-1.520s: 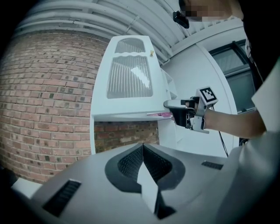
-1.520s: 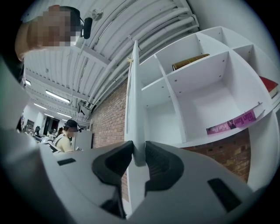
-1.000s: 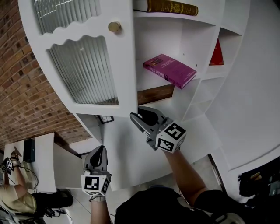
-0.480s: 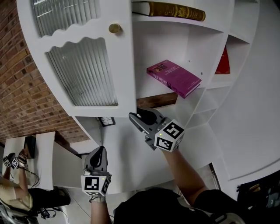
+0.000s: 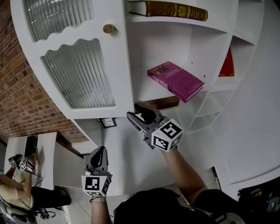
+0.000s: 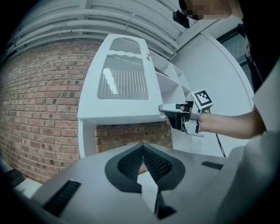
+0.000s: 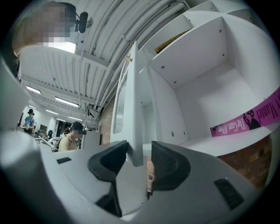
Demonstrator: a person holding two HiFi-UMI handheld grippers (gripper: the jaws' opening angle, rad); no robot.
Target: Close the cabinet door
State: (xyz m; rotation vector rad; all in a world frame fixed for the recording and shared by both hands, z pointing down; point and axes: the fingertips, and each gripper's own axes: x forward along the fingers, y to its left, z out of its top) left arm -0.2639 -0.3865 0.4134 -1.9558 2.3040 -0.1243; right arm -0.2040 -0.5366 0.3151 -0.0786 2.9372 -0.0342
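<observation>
Door position: the cabinet door [image 5: 78,65] stands swung open from the white cabinet [image 5: 245,109]. In the head view its ribbed glass panels and brass knob [image 5: 108,29] face you.

Your right gripper [image 5: 139,113] sits at the door's lower corner on the knob side. In the right gripper view, the door's thin edge [image 7: 133,109] runs up between the jaws. The jaws are opening. One pad lies just beside the door's face and the other stands clear with a gap showing, so they straddle the door without clamping it.

Your left gripper [image 5: 100,151] hangs lower and to the left, well apart from the door and below its bottom edge. Its jaws are together with nothing between them. Its own view looks up at the door [image 6: 122,83] and across at your right gripper [image 6: 168,111] on that corner.

Inside the cabinet, a magenta book [image 5: 175,81] lies flat on the middle shelf near its front edge. A brown book [image 5: 175,8] lies on the shelf above. A brick wall [image 5: 17,105] shows behind the door.
</observation>
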